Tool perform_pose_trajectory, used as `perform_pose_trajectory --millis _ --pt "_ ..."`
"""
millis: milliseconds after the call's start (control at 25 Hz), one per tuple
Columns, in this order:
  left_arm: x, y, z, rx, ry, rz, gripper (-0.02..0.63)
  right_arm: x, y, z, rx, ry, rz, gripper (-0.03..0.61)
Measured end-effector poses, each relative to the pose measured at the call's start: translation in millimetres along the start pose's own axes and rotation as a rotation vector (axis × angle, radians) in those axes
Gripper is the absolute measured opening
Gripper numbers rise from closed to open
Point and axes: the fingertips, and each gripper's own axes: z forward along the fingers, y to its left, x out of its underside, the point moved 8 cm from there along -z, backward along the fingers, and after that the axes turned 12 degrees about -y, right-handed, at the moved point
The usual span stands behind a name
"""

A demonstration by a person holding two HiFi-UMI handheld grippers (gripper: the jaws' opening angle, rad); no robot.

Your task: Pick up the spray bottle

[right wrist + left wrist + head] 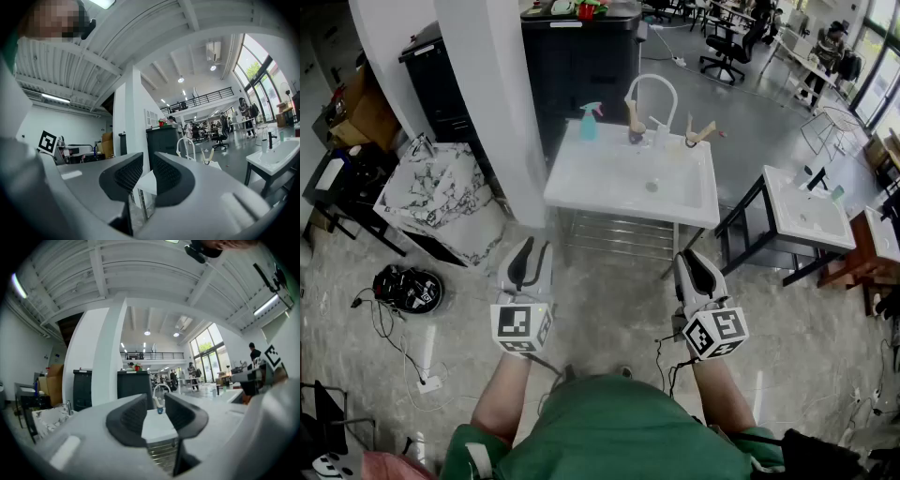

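A teal spray bottle stands upright at the back left corner of a white sink basin on a metal stand. A white arched faucet rises to its right. Both grippers hang over the floor in front of the basin, well short of the bottle. My left gripper points level at the basin with its jaws shut and nothing between them. The jaws of my right gripper stand close together, holding nothing.
A white pillar rises just left of the basin, with a black cabinet behind it. A marble-topped table sits at the left and a second sink at the right. A black round device and cables lie on the floor.
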Motion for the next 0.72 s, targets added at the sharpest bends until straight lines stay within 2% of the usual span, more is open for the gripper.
perform_pose_trajectory --millis 320,560,720 --pt "-4.6 -27.9 3.9 -0.028 0.000 0.002 0.117 -7.3 -25.2 -12.6 -0.030 -0.013 0.010 0.067" --pt "-7.9 -46.7 9.0 -0.056 -0.028 -0.004 0.120 -10.4 -52.5 -20.7 -0.007 -0.022 0.035 0.067" --pt "-4.5 -50.1 10.1 -0.097 -0.022 -0.010 0.154 -6.8 -70.3 -23.4 -0.002 -0.018 0.023 0.069"
